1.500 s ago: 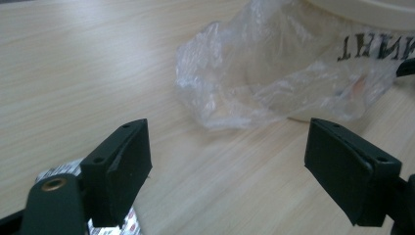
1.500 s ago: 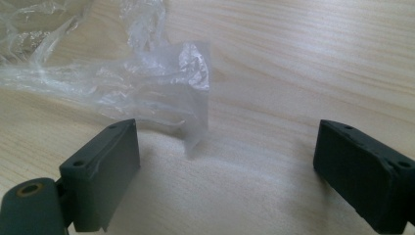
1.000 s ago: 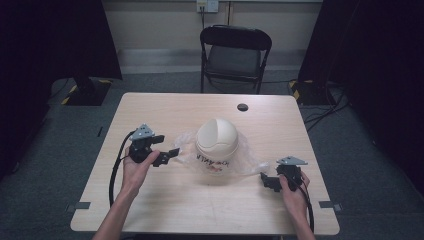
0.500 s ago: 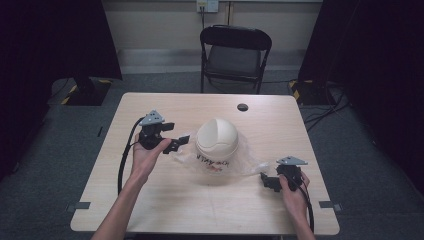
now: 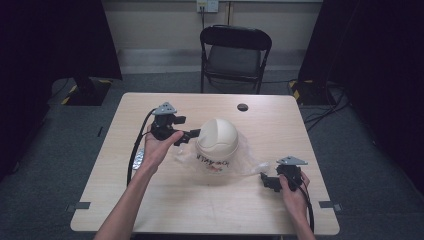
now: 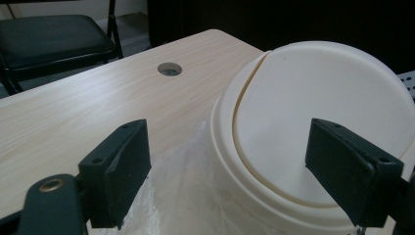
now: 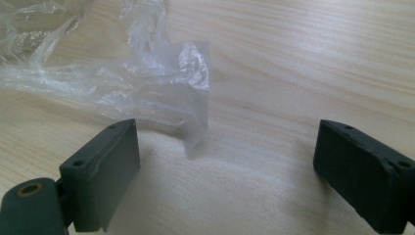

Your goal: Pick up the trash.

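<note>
- Two grippers out, nothing gripped yet: our left gripper [image 5: 191,136] hangs open beside the bin [image 5: 217,150], mid-table on its bag [image 5: 250,161].
- Our right gripper [image 7: 225,166] gapes empty at the bag's corner.
- Bagging the bin remains, we reckon.

In the left gripper view the cream lidded container [image 6: 313,132] is cut off at 3 and 6 o'clock, so its base and far side stay unseen, and the right-hand black jaw covers part of its lid at 4 o'clock. The printing on its wall in the high view is too small to read. The clear plastic bag [image 7: 147,93] runs out of the right gripper view at 10 o'clock. A small silvery object [image 5: 138,158] sits half behind the person's left wrist at 9 o'clock of the container, too small to identify.
</note>
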The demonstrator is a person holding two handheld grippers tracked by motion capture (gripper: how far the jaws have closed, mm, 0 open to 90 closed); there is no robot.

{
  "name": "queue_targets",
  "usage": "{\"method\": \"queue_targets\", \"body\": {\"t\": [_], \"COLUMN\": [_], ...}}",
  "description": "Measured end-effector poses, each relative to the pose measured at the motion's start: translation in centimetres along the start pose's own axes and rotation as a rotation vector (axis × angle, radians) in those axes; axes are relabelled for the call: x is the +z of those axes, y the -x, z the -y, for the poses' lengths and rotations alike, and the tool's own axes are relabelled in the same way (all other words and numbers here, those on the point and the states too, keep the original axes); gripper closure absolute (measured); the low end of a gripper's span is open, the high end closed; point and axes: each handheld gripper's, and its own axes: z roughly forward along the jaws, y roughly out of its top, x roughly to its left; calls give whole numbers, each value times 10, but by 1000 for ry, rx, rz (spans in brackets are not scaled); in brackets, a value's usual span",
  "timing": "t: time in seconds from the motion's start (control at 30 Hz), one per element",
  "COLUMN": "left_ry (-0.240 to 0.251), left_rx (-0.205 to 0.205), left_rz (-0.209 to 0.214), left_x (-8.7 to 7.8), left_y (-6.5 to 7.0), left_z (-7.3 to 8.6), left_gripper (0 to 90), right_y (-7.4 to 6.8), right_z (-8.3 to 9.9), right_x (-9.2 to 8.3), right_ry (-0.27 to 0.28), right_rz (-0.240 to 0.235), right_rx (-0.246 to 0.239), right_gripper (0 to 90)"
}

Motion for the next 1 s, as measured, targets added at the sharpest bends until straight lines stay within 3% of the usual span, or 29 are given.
{"method": "queue_targets", "body": {"t": [0.03, 0.17, 0.37, 0.43, 0.57, 0.93, 1.0], "left_ry": [-34, -70, -77, -76, -114, -153, -174], "left_rx": [11, 10, 11, -20, 0, 10, 29], "left_rz": [11, 22, 35, 53, 34, 36, 39], "left_x": [7, 20, 30, 33, 38, 52, 56], "left_y": [1, 2, 1, -3, -4, -3, -2], "left_z": [0, 1, -1, 2, 4, 6, 6], "left_gripper": [165, 165, 155, 155, 157, 161, 163], "right_y": [0, 0, 0, 0, 0, 0, 0], "right_z": [0, 0, 0, 0, 0, 0, 0], "right_x": [0, 0, 0, 0, 0, 0, 0], "right_ry": [0, 0, 0, 0, 0, 0, 0], "right_rz": [1, 0, 0, 1, 1, 0, 0], "right_rx": [0, 0, 0, 0, 0, 0, 0], "right_gripper": [90, 90, 90, 90, 90, 90, 90]}}
